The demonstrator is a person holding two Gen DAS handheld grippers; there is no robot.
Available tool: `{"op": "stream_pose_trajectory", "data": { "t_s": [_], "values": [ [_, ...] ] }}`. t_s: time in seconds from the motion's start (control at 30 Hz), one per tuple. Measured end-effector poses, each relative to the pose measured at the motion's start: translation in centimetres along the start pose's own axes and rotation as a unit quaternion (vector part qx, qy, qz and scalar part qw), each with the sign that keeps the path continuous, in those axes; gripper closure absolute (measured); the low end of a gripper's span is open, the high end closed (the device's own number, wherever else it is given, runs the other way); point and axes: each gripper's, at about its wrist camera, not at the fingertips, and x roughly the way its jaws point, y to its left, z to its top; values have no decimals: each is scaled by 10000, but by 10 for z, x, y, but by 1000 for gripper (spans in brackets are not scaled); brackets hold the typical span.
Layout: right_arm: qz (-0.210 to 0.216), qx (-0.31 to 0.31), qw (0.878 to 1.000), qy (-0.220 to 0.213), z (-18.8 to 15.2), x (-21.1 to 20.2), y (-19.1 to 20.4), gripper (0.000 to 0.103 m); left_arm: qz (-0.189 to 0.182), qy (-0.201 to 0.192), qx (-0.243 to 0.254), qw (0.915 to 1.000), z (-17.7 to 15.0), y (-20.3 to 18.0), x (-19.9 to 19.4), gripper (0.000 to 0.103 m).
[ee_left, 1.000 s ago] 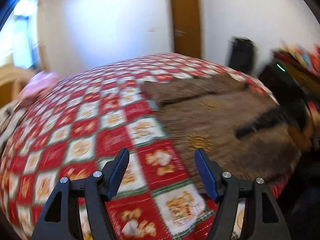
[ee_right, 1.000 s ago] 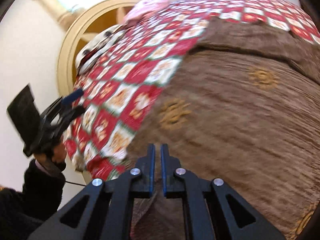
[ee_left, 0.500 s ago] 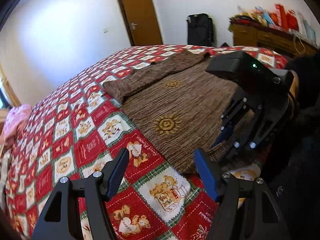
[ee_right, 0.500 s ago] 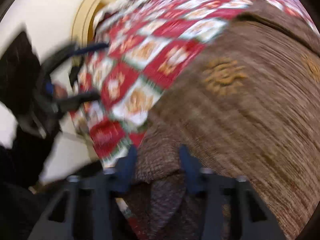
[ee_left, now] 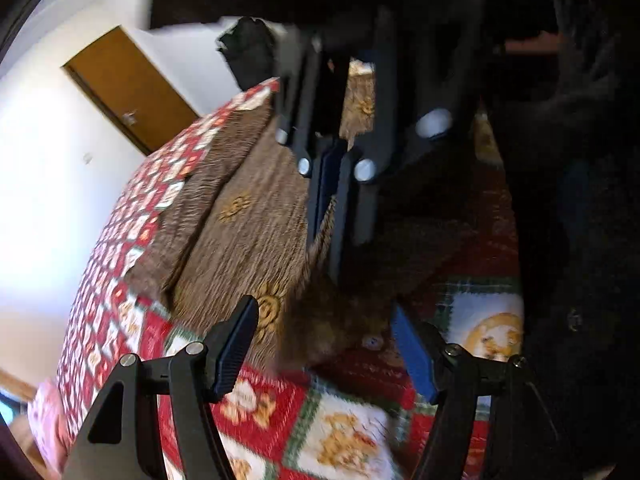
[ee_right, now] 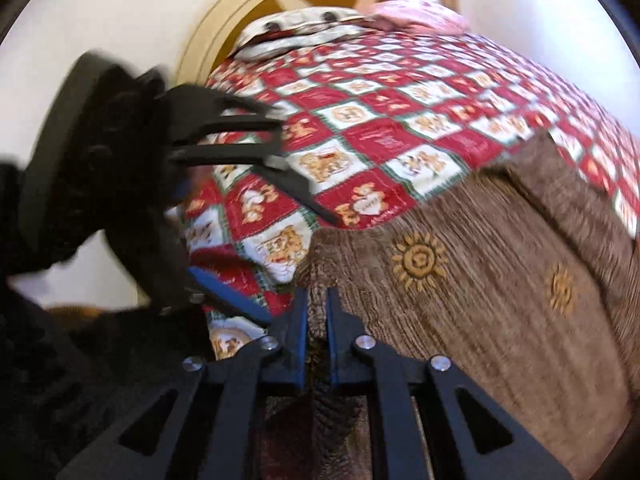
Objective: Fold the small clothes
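right gripper (ee_right: pixel 317 312): fingers pinched on hem of brown sweater (ee_right: pixel 480 280) | left gripper (ee_left: pixel 320 344): fingers wide, sweater corner between them, untouched | sweater spreads ahead on red checked quilt (ee_right: pixel 384 136) | pillows (ee_right: pixel 296 32) beyond

You see red-white checkered bedspread (ee_left: pixel 320 432) with teddy-bear squares under and ahead of fingers, covering whole bed. Brown wooden door (ee_left: pixel 132 88) far ahead, left of fingers, in white wall (ee_left: pixel 36 184). In right wrist view: round beige headboard (ee_right: pixel 224 20) far ahead, left of fingers; patterned pillow (ee_right: pixel 296 32) just under it; pink pillow (ee_right: pixel 416 14) beside it to right. Bedspread (ee_right: pixel 380 120) there too. All slightly blurred.
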Motion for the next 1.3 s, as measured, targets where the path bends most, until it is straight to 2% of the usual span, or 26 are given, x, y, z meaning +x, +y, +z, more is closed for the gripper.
{"op": "stream_pose_trajectory", "data": {
  "t_s": [0.13,0.17,0.2,0.23,0.27,0.3,0.37,0.4,0.47,0.53,0.6,0.63,0.73,0.83,0.87,0.9,0.93,0.97,1.0,1.03,1.07,1.1,1.13,1.17,1.3],
  "values": [
    [159,-120,9998,16,1,-3,2,91,-366,-51,90,9993,7,-2,15,35],
    [185,-31,9998,-26,3,-2,-2,91,-473,-101,53,9988,7,-2,16,40],
    [211,90,9997,-91,3,-3,-7,91,-530,-156,-17,9985,7,-3,18,53],
    [272,230,9992,-178,3,-4,-14,91,-592,-185,-192,9979,6,0,21,60],
    [376,409,9980,-287,2,-5,-22,91,-718,-188,-468,9961,6,4,25,72],
    [449,579,9966,-384,0,-7,-30,91,-880,-180,-740,9932,5,9,29,81],
    [545,882,9932,-534,1,-9,-41,91,-1174,-219,-1308,9842,3,20,36,88],
    [587,1044,9910,-601,0,-9,-48,91,-1239,-306,-1593,9789,2,26,38,89],
    [512,1392,9862,-739,-1,-12,-64,90,-1164,-421,-2066,9706,1,39,41,90],
    [394,1949,9756,-934,-8,-22,-89,87,-1047,-489,-2589,9590,-1,54,44,91],
    [273,2524,9595,-1224,-21,-41,-114,87,-1027,-608,-3193,9401,-8,72,45,93],
    [173,2879,9464,-1453,-32,-58,-130,86,-1030,-722,-3452,9301,-12,81,43,93],
    [-160,3533,9150,-1940,-66,-102,-157,85,-1031,-1087,-4343,8882,-23,112,41,93],
    [-738,3930,8862,-2339,-107,-150,-169,84,-624,-1016,-5274,8412,-40,140,54,93],
    [-923,4082,8745,-2451,-122,-163,-171,82,-466,-884,-5613,8215,-51,151,64,93],
    [-1134,4265,8603,-2553,-138,-177,-174,76,-364,-742,-5925,8013,-61,159,75,93],
    [-1378,4444,8457,-2614,-153,-188,-174,66,-293,-585,-6179,7835,-72,163,83,93],
    [-1587,4620,8300,-2693,-170,-200,-174,61,-275,-417,-6391,7675,-81,166,93,93],
    [-1642,4728,8199,-2778,-181,-205,-172,54,-370,-451,-6513,7566,-85,162,96,93],
    [-1632,4857,8094,-2870,-194,-211,-170,52,-390,-569,-6560,7516,-87,162,95,93],
    [-1594,4931,8046,-2898,-201,-212,-169,52,-354,-544,-6524,7551,-86,161,93,93],
    [-1568,4953,8050,-2863,-206,-213,-165,52,-306,-512,-6472,7600,-83,159,91,93],
    [-1593,4876,8132,-2750,-206,-212,-160,52,-252,-482,-6418,7649,-81,158,89,93],
    [-1687,4713,8264,-2579,-200,-207,-152,52,-204,-453,-6378,7686,-78,157,87,93],
    [-2511,3206,9062,-1134,-164,-170,-107,47,-90,-364,-6281,7773,-74,160,94,92]
  ]
}}
